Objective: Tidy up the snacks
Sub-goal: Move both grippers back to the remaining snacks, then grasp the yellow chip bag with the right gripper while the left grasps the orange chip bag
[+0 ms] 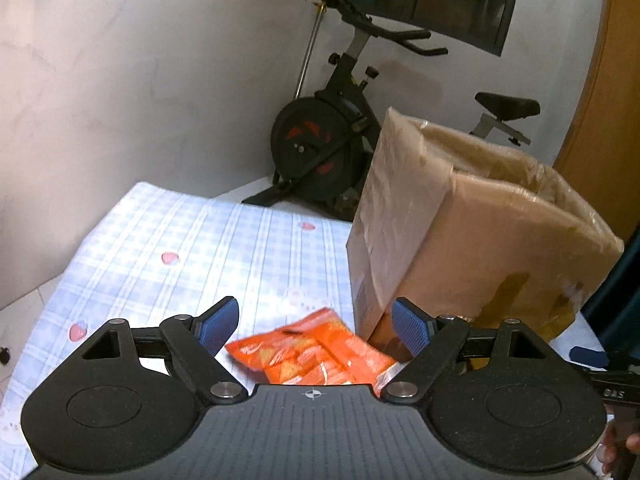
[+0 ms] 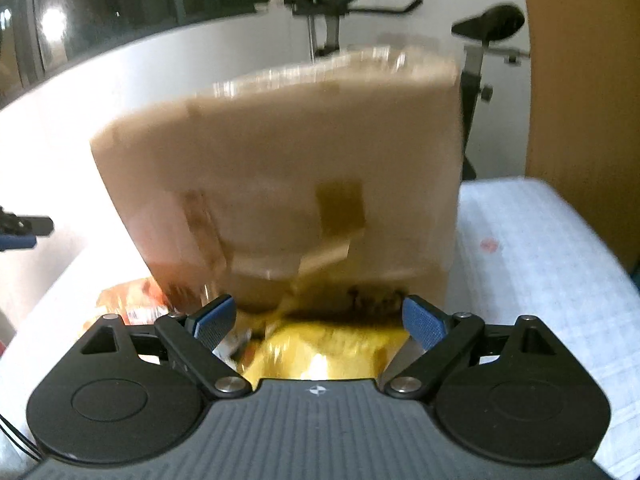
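Note:
An orange snack packet (image 1: 316, 350) lies flat on the blue checked cloth, right in front of an open cardboard box (image 1: 472, 232). My left gripper (image 1: 314, 326) hovers over the packet, open, its blue pads (image 1: 218, 326) wide apart and not touching it. In the right wrist view a shiny gold snack packet (image 2: 320, 352) lies at the foot of the same box (image 2: 288, 184). My right gripper (image 2: 320, 322) is open above it, pads clear of the packet. The orange packet (image 2: 132, 300) shows at the left of that view. The picture there is blurred.
The checked cloth (image 1: 192, 248) covers a table that ends toward a white wall. An exercise bike (image 1: 332, 140) stands behind the table and box. A wooden door (image 1: 600, 112) is at the right. The other gripper's tip (image 2: 20, 232) shows at the left edge.

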Motion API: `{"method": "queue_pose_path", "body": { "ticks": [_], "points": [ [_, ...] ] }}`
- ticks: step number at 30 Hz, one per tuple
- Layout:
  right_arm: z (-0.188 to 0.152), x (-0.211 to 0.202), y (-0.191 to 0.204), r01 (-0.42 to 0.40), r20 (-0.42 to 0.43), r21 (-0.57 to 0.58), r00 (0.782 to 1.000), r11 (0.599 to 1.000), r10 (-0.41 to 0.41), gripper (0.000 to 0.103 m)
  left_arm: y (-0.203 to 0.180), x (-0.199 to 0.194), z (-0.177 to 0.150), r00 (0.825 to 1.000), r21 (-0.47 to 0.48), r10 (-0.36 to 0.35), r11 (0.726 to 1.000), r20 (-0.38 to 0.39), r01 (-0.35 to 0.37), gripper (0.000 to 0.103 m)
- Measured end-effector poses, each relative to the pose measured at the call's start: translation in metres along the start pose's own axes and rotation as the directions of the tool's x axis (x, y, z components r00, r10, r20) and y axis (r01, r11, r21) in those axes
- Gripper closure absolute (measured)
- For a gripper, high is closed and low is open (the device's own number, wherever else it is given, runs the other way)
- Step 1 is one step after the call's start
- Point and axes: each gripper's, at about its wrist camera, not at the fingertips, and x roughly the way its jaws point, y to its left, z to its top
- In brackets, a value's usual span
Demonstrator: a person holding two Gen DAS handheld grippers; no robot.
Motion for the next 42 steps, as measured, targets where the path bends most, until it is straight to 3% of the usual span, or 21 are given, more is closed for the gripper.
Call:
{"method": "queue_pose_path", "body": {
  "ticks": [5, 8, 10, 11, 14, 24, 30, 39, 42],
  "points": [
    [-0.014, 0.026, -0.002, 0.026, -0.082, 0.039, 0.996, 0.999, -0.023, 0.01, 0.007, 0.009, -0.009, 0.999, -0.014, 0.007, 1.0, -0.034, -0.007, 0.018],
    [-0.022, 0.033, -0.011, 0.004, -0.114, 0.082, 0.993, 0.997, 0.005, 0.011, 0.011, 0.016, -0.013, 0.998, -0.033, 0.002, 0.999, -0.057, -0.003, 0.018],
    [-0.026, 0.033, -0.014, -0.013, -0.108, 0.094, 0.994, 0.995, 0.023, 0.015, 0.013, 0.022, -0.015, 0.997, -0.046, -0.002, 0.999, -0.074, -0.001, 0.018],
    [-0.027, 0.031, -0.015, -0.026, -0.102, 0.089, 0.994, 0.996, 0.035, 0.023, 0.013, 0.026, -0.016, 0.996, -0.053, -0.003, 0.999, -0.084, -0.001, 0.018],
    [-0.029, 0.027, -0.014, -0.034, -0.088, 0.063, 0.995, 0.997, 0.039, 0.028, 0.013, 0.035, -0.02, 0.994, -0.085, -0.007, 0.996, -0.106, -0.002, 0.018],
    [-0.031, 0.023, -0.014, -0.036, -0.078, 0.073, 0.996, 0.997, 0.041, 0.03, 0.016, 0.074, -0.037, 0.986, -0.204, 0.022, 0.977, -0.167, -0.057, 0.018],
    [-0.031, 0.025, -0.014, -0.038, -0.076, 0.076, 0.996, 0.996, 0.044, 0.03, 0.028, 0.094, -0.036, 0.987, -0.31, 0.015, 0.949, -0.163, -0.065, 0.018],
    [-0.031, 0.024, -0.013, -0.037, -0.075, 0.073, 0.996, 0.997, 0.042, 0.03, 0.023, 0.116, -0.034, 0.984, -0.282, 0.028, 0.956, -0.175, -0.077, 0.018],
    [-0.032, 0.024, -0.014, -0.038, -0.074, 0.08, 0.996, 0.996, 0.044, 0.031, 0.024, 0.113, -0.033, 0.987, -0.256, 0.032, 0.964, -0.157, -0.072, 0.025]
  ]
}}
